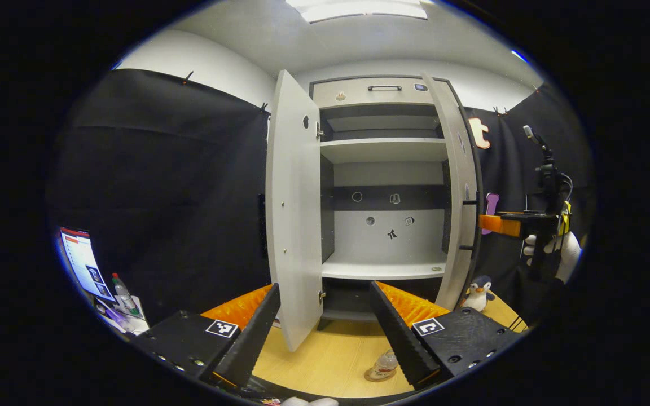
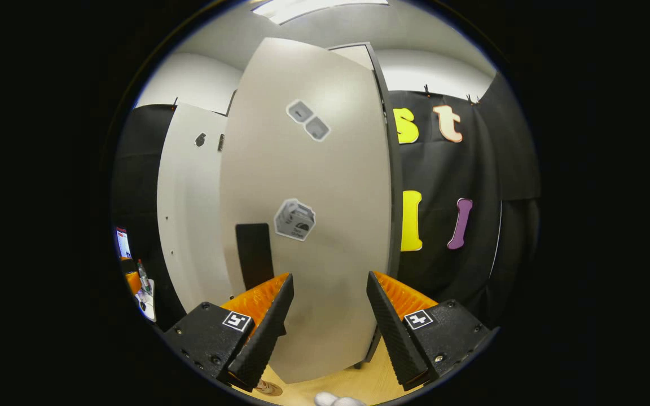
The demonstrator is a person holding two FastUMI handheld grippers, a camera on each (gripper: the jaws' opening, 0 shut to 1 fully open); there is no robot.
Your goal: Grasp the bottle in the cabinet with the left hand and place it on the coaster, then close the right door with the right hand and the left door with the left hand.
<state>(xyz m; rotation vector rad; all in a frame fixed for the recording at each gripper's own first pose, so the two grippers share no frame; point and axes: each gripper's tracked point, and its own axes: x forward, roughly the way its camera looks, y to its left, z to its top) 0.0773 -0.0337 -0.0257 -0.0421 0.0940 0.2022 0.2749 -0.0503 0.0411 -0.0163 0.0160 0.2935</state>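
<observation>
Left gripper view – bottle: the bottle (image 1: 385, 363) is seen upright on the coaster (image 1: 378, 375) on the desk (image 1: 325, 361), low in the picture, just beside the right finger of the left hand-held gripper (image 1: 322, 327) and not touched by it
Left gripper view – left hand-held gripper: released, fingers spread wide, nothing held between them
Left gripper view – cabinet: the cabinet (image 1: 384, 225) stands open, its shelves bare; the left door (image 1: 294, 214) is swung out toward the camera, the right door (image 1: 460, 192) is ajar
Left gripper view – surroundings: a toy penguin (image 1: 477, 293) sits near the foot of the right door; the right hand-held gripper (image 1: 500, 224) is held in a gloved hand (image 1: 562, 251) just outside that door
Right gripper view – right hand-held gripper: the right hand-held gripper (image 2: 325, 321) is released, with the outer face of the right door (image 2: 308, 225) close ahead of its fingers
Handling – judged: a small clear plastic bottle, probably light and smooth, easily tipped; its placing looks done
Doors – judged: stiff flat panels, best pushed on the broad outer face – the penguin may lie close to the right door's swing
</observation>
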